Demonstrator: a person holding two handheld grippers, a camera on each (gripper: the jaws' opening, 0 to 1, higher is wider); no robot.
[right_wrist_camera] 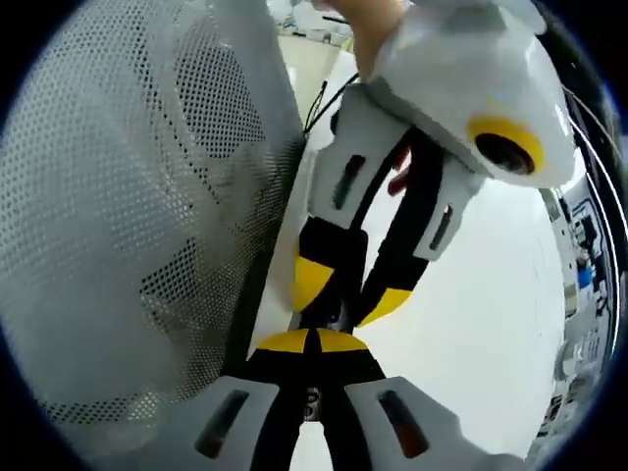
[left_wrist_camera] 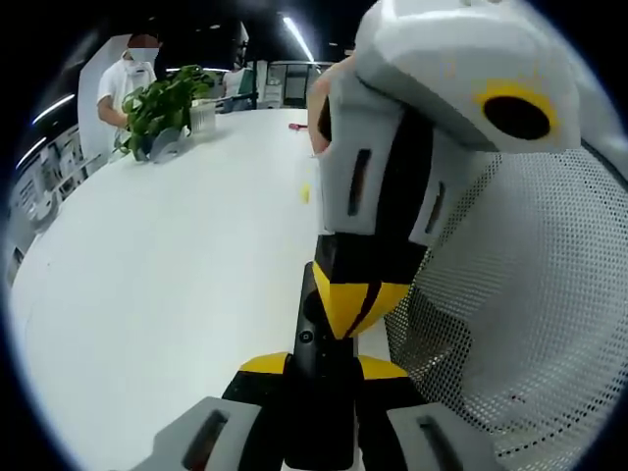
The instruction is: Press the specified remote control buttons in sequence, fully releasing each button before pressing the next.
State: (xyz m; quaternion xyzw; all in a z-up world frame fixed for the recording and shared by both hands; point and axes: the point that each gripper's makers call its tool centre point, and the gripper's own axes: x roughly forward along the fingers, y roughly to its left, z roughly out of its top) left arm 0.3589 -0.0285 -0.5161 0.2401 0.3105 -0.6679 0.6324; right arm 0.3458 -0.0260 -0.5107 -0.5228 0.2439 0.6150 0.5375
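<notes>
A black remote control [left_wrist_camera: 319, 402] stands upright between the yellow tips of my left gripper [left_wrist_camera: 322, 368], which is shut on it. From the upper right, my right gripper [left_wrist_camera: 351, 306] comes down with its yellow tips closed together, resting on the remote's upper end just above a small round button [left_wrist_camera: 306, 337]. In the right gripper view my right gripper [right_wrist_camera: 309, 341] is shut. Its tips meet a thin dark sliver of the remote [right_wrist_camera: 331, 312], held by the left gripper [right_wrist_camera: 348, 292] that reaches in from above.
A white perforated mesh surface [left_wrist_camera: 520, 324] [right_wrist_camera: 128, 216] stands close beside both grippers. A white table [left_wrist_camera: 177, 255] stretches behind, with a potted green plant [left_wrist_camera: 162, 103] and a person [left_wrist_camera: 128, 78] at its far end. A small yellow item [left_wrist_camera: 305, 193] lies on it.
</notes>
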